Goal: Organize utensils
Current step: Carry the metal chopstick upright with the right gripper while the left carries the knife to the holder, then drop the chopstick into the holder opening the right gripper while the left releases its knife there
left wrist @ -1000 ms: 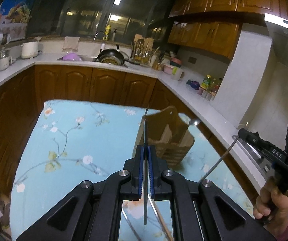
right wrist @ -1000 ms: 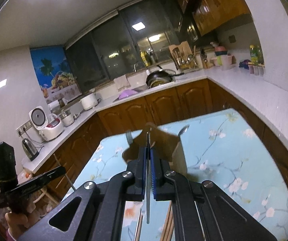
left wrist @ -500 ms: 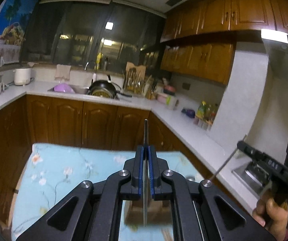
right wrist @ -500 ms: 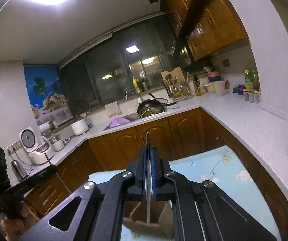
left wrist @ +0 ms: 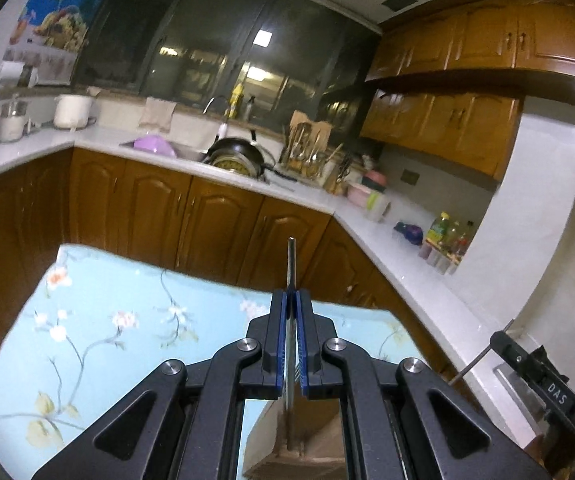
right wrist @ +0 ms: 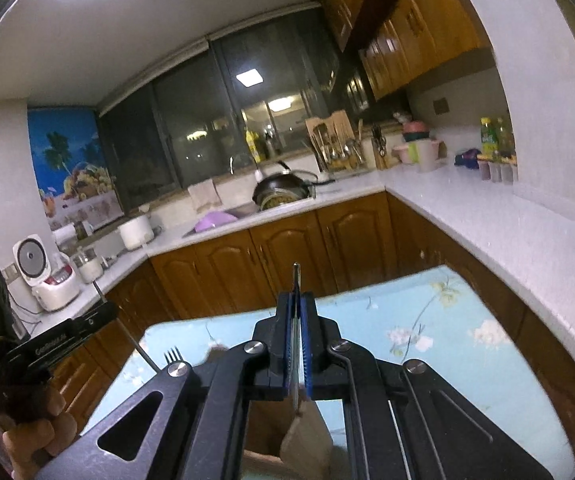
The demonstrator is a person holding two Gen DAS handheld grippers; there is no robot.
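My left gripper (left wrist: 291, 304) is shut on a thin metal utensil (left wrist: 290, 268) whose end sticks up past the fingertips; its lower end hangs over the wooden utensil holder (left wrist: 307, 452) below the jaws. My right gripper (right wrist: 295, 312) is shut on another metal utensil (right wrist: 296, 280), held upright over the same holder (right wrist: 303, 436). A fork (right wrist: 172, 356) stands with its tines up beside the left gripper in the right wrist view. The right gripper's body (left wrist: 543, 380) shows at the right edge of the left wrist view.
The holder stands on a table with a light blue floral cloth (left wrist: 107, 340). Brown cabinets (left wrist: 207, 224) and a white counter (right wrist: 487, 216) with a pan, rice cookers and bottles run behind and to the right.
Both grippers have tilted up and drawn in over the holder, which has dropped from the middle of the views to the bottom edge. Both stay shut on their utensils.
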